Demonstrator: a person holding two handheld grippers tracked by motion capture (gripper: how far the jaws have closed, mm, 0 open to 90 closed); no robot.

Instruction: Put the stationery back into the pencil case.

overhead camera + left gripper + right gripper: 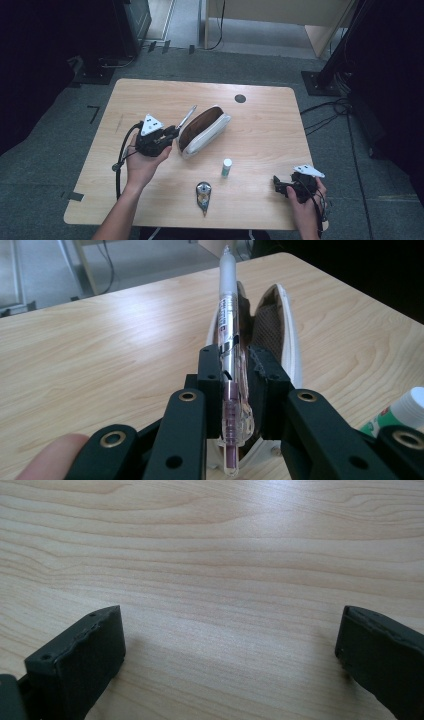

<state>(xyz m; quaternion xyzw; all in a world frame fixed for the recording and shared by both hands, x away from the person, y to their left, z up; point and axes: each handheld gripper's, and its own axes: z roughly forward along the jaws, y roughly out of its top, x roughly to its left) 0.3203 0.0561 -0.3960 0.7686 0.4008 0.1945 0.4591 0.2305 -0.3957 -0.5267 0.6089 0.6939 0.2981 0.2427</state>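
Wooden table [260,130] edges, pouch [204,131] midway

My left gripper [169,134] is clamped, jaws close together, my left hand [142,162] wrapped under it, forearm reaching in from below. My right gripper [278,184] sits low by my right hand [305,197], jaws spread wide, apparently just above the tabletop [210,555].

Light wooden tabletop [150,95] with rounded corners, open white fabric pencil pouch [210,134], small white green-labelled bottle [227,167], round metallic tape measure [203,192].
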